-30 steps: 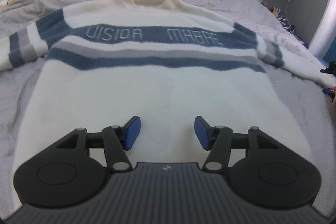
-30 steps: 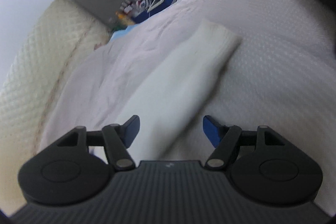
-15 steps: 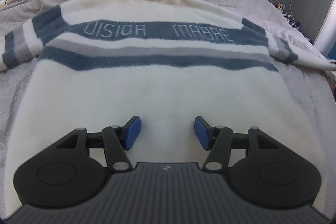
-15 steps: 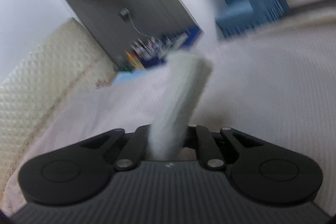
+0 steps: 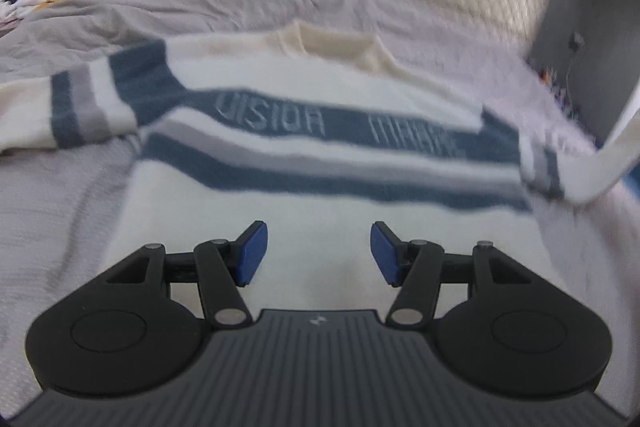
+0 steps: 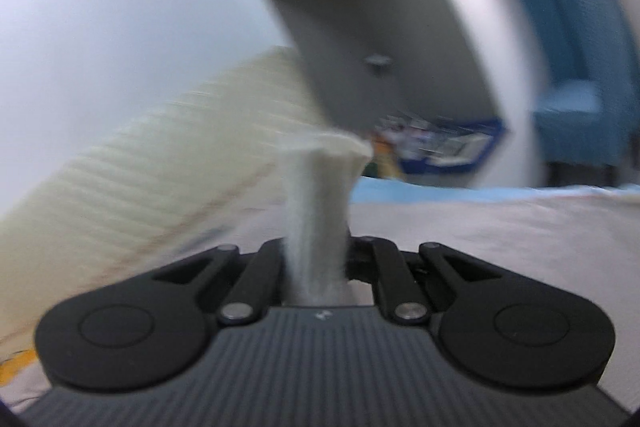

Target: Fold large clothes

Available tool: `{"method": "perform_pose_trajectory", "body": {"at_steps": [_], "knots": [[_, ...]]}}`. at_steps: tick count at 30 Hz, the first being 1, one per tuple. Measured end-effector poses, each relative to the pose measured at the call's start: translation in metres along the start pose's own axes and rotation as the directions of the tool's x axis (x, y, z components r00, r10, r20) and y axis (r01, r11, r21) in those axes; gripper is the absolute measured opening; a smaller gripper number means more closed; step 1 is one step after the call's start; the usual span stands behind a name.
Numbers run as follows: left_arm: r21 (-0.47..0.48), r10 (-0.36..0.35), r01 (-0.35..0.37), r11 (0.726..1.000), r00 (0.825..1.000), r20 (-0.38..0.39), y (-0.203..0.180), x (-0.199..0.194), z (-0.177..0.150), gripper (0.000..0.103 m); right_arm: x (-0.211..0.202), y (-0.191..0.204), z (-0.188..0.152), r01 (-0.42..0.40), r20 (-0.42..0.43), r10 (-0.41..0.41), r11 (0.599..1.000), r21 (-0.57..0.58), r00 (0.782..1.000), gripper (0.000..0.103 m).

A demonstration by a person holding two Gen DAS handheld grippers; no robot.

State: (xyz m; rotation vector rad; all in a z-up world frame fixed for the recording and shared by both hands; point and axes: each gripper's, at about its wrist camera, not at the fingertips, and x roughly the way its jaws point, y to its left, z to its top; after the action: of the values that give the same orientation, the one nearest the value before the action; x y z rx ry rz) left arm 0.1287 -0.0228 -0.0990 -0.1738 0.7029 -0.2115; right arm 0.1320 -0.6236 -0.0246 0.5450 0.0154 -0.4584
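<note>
The folding has barely begun. Going from the left, the sweater [image 5: 320, 187] lies face up and spread flat on the bed [image 5: 60, 207], its left sleeve [image 5: 72, 115] stretched out to the side and untouched, its striped chest and cream collar unfolded. The left tongs [image 5: 319, 251] hover above the lower body of the garment with their blue pads [image 5: 252, 253] standing apart and nothing between them. Further right, the right sleeve [image 5: 600, 167] rises off the bed toward the frame edge, and the right wrist view shows why: the right tongs [image 6: 316, 267] are clamped on the cuff end of that sleeve, which juts up between the fingers. My reading is that the first fold, carrying this sleeve across the chest, is under way but not laid down; the other sleeve and the body folds are all left to do. Both views are smeared by motion (the lettering on the dark band cannot be read with confidence). The pads of the right tongs are hidden by the knit, the hem sits out of sight beneath the left tool's body, and the left cuff runs past the frame.
</note>
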Motion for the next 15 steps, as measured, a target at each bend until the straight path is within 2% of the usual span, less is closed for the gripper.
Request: {"method": "perform_pose_trajectory", "body": {"at_steps": [3,6,11,15], "knots": [[-0.025,0.001,0.0,1.0,0.999,0.052,0.014,-0.019,0.011,0.063,-0.025,0.057,0.006,-0.141,-0.005,0.141,0.989,-0.039,0.99,0.009],[-0.056,0.018,-0.012,0.998,0.994,0.11,0.029,-0.038,0.019,0.063,-0.057,0.119,0.007,-0.268,-0.021,0.268,0.952,-0.148,0.963,0.009],[-0.128,0.048,-0.025,0.991,0.983,0.179,0.063,-0.067,0.027,0.063,-0.115,0.207,-0.006,-0.47,-0.077,0.467,0.846,-0.251,0.881,0.009],[-0.21,0.043,0.003,0.978,0.976,0.212,0.092,-0.089,0.027,0.063,-0.158,0.271,-0.047,-0.588,-0.164,0.572,0.723,-0.363,0.804,0.009]]}}
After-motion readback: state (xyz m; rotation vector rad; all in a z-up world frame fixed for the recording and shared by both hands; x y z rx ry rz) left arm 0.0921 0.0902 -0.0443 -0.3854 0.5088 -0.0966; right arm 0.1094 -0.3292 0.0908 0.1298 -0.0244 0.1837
